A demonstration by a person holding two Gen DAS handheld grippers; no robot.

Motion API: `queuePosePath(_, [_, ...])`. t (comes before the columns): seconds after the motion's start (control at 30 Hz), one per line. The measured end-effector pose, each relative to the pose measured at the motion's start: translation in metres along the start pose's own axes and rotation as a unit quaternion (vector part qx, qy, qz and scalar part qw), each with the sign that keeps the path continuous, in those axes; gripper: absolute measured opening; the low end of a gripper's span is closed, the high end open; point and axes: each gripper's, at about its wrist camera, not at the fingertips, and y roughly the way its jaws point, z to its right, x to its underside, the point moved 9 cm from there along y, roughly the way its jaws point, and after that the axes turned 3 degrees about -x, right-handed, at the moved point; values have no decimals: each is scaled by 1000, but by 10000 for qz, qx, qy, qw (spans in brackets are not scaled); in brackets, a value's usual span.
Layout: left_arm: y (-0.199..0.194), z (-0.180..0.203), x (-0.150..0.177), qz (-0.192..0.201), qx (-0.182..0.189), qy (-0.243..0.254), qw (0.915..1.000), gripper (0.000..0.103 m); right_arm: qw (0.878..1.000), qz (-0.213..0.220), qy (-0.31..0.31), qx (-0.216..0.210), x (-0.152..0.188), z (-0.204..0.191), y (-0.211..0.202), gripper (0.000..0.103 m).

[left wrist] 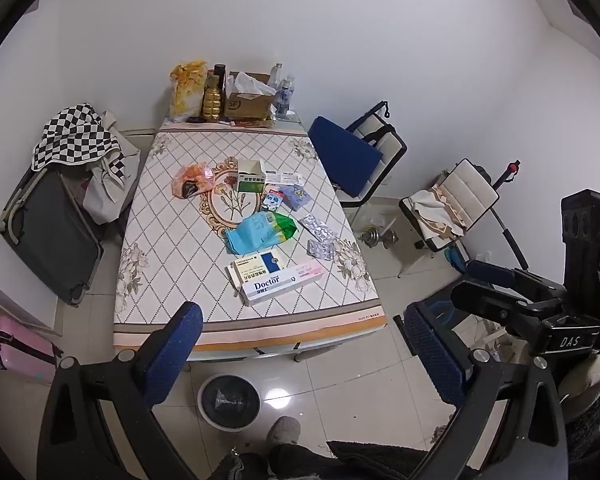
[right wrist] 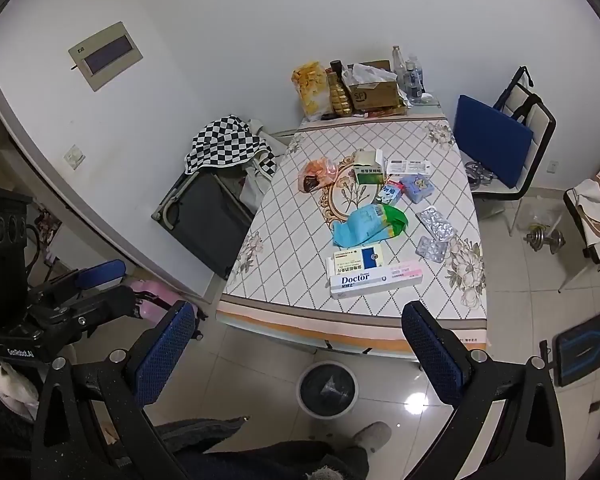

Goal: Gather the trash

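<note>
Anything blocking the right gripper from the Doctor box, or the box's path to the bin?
Nothing visible. The right gripper is open, held off the near table edge; the Doctor box lies nearest that edge with nothing in front. The bin stands open on the floor just below that edge.

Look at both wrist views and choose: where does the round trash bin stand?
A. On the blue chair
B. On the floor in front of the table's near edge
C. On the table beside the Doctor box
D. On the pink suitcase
B: the trash bin stands on the tiled floor just before the near edge of the table, below the two open grippers, left gripper and right gripper.
</note>
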Motion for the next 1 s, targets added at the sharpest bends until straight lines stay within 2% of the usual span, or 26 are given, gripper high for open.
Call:
queuePosePath(0.23, [-4,-9,-3,-2,0,-11,10000,103,10000,-7,-26,-26,1,-3,1,103])
queuePosePath(0.27, [-1,-1,0,2,5,9,10000,103,10000,-9,-24,-32,1,-3,1,103])
queuePosePath(0.9, [-4,-3,-1,-21,90,19,10000,103,10000,-23,-14,-88,5,-6,6,103])
queuePosePath(1.0, [2,6,-1,-34,93,37,9999,103,9999,-96,31,-109,7,-6,7,103])
